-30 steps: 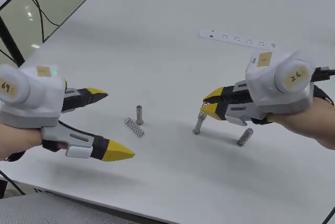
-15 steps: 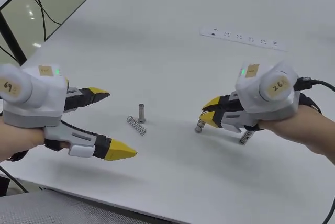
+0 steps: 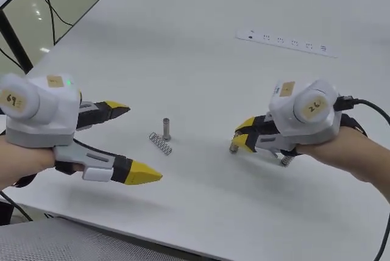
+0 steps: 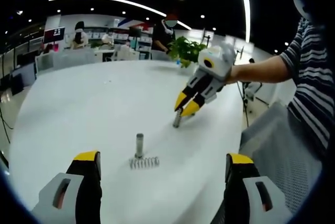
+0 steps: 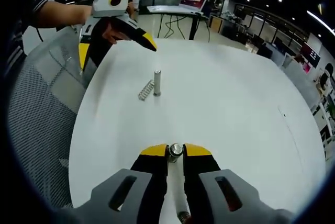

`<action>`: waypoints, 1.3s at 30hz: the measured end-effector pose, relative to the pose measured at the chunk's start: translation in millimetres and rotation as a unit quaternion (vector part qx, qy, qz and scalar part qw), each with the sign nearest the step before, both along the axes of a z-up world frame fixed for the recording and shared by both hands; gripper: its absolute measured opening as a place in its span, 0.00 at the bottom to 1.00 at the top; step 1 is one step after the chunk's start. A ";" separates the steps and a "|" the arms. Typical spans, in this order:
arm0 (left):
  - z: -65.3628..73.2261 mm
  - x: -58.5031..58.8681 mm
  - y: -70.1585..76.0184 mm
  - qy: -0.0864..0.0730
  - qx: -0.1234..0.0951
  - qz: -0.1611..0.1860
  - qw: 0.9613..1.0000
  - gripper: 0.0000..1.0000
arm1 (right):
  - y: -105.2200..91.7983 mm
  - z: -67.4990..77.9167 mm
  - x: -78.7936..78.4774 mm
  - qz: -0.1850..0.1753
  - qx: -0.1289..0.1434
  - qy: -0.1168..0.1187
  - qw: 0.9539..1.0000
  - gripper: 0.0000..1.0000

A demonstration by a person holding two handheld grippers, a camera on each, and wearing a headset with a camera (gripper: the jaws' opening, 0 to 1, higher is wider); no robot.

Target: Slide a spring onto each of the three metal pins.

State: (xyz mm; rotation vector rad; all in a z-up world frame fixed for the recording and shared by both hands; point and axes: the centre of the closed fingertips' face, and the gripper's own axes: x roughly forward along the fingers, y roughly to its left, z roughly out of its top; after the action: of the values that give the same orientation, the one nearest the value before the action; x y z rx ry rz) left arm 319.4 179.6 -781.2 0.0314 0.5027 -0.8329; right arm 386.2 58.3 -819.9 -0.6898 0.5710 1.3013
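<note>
Right gripper (image 3: 241,136) lowered, clamped on pin (image 5: 175,151), clearest in own view; left gripper (image 3: 140,143) agape.

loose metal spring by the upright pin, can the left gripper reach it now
Probably yes: the left gripper is open, and the loose coiled metal spring lies on bare white table just ahead of its fingers.
</note>
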 end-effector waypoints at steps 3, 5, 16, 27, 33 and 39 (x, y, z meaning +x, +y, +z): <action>0.9 0.2 -0.2 0.000 -0.002 0.001 1.000 0.96 | 0.1 0.0 -1.0 -0.002 -0.002 0.000 1.000 0.08; 0.9 -0.4 -0.5 0.000 -0.001 0.001 1.000 0.96 | 0.4 0.3 -1.4 -0.002 0.001 -0.001 1.000 0.08; 7.3 0.8 0.3 -0.004 -0.012 0.009 1.000 0.95 | -4.1 10.2 2.9 -0.023 0.019 -0.005 1.000 0.14; 8.4 4.4 1.1 -0.004 -0.014 0.014 1.000 0.96 | -17.9 38.8 0.2 -0.105 0.128 0.026 0.986 0.17; 7.3 5.8 0.5 -0.001 -0.017 0.014 1.000 0.97 | -27.4 40.0 -12.0 -0.114 0.138 0.039 0.983 0.19; 12.4 8.8 -0.6 -0.006 -0.026 0.020 0.999 0.98 | -34.8 48.4 -22.8 -0.123 0.150 0.034 0.981 0.20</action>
State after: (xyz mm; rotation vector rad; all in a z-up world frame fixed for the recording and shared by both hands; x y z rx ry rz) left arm 328.2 179.0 -768.8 -0.0204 0.4684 -0.8059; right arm 363.4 23.5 -771.5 -0.3164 0.4847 1.1501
